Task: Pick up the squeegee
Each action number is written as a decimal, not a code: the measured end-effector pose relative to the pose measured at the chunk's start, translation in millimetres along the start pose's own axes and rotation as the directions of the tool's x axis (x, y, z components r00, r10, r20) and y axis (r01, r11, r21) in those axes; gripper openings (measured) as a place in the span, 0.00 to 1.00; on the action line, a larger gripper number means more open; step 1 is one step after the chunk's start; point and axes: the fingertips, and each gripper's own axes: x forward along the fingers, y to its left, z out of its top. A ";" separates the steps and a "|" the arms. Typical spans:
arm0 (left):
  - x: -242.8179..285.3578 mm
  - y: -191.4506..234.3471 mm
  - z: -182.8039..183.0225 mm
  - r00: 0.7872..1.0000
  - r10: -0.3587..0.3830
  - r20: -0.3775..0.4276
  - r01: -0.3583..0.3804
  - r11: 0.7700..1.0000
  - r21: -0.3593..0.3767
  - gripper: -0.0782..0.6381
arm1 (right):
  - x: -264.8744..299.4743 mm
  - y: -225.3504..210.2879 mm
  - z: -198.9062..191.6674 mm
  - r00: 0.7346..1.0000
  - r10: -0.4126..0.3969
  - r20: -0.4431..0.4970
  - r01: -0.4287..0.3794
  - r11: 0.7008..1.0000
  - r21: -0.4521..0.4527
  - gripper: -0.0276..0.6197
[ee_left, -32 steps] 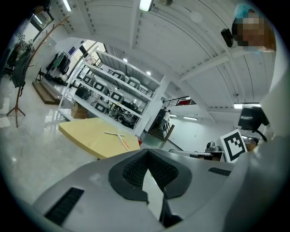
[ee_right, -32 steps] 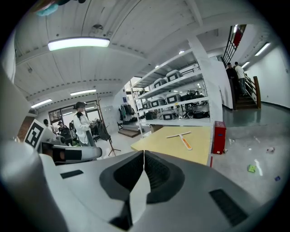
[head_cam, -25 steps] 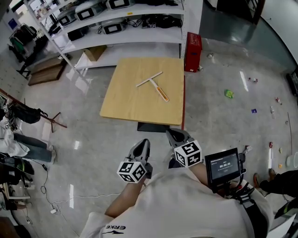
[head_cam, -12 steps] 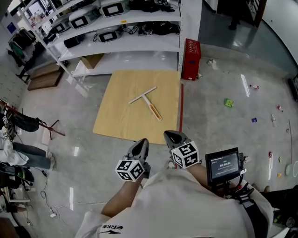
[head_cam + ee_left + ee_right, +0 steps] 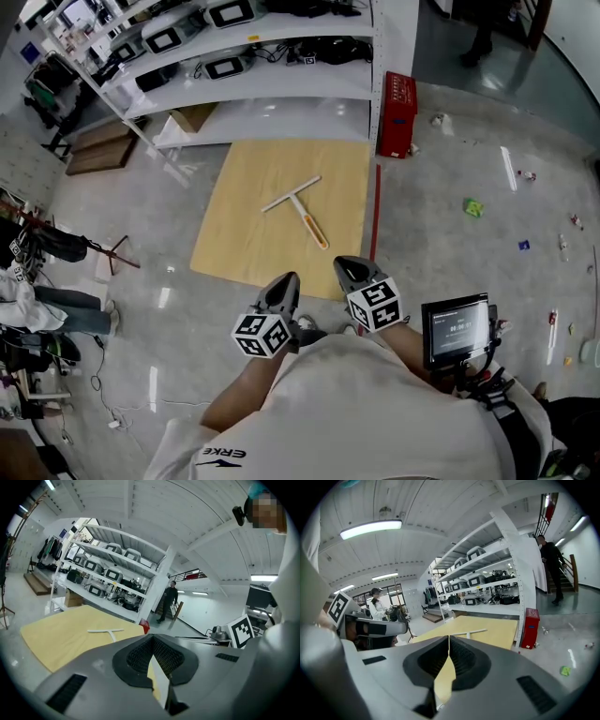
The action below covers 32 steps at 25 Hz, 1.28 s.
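Observation:
The squeegee (image 5: pixel 298 204), a white T-bar with a white and orange handle, lies on the low wooden table (image 5: pixel 234 220). Both grippers hover at the table's near edge, well short of it. My left gripper (image 5: pixel 285 284) has its jaws closed tip to tip with nothing between them. My right gripper (image 5: pixel 348 269) is likewise shut and empty. The left gripper view shows the squeegee (image 5: pixel 107 631) far ahead on the table (image 5: pixel 56 634), beyond the left gripper (image 5: pixel 151 639). In the right gripper view the squeegee (image 5: pixel 469 632) lies beyond the right gripper (image 5: pixel 449 638).
White shelves (image 5: pixel 253 56) holding equipment stand behind the table, with a red crate (image 5: pixel 396 112) at their right end. Small litter dots the floor on the right. A person (image 5: pixel 553 559) stands by the stairs. A small screen (image 5: pixel 457 330) sits on my right arm.
Both grippers have moved forward toward the table, whose near edge now sits right at their tips. The squeegee has not moved on the table. Both stay shut.

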 end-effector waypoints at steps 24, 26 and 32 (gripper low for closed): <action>103.4 151.2 2.7 0.996 -0.012 -0.090 -0.003 0.986 -0.164 0.12 | 167.2 -57.7 -21.8 0.953 -0.104 -0.284 0.079 0.992 -0.099 0.06; 105.5 155.1 3.7 0.996 -0.015 -0.093 -0.002 0.985 -0.172 0.12 | 172.3 -58.9 -24.7 0.945 -0.111 -0.309 0.079 0.990 -0.115 0.09; 104.6 153.8 3.7 0.993 -0.029 -0.111 0.008 0.983 -0.183 0.12 | 178.3 -59.9 -38.5 0.913 -0.116 -0.391 0.070 0.989 -0.132 0.20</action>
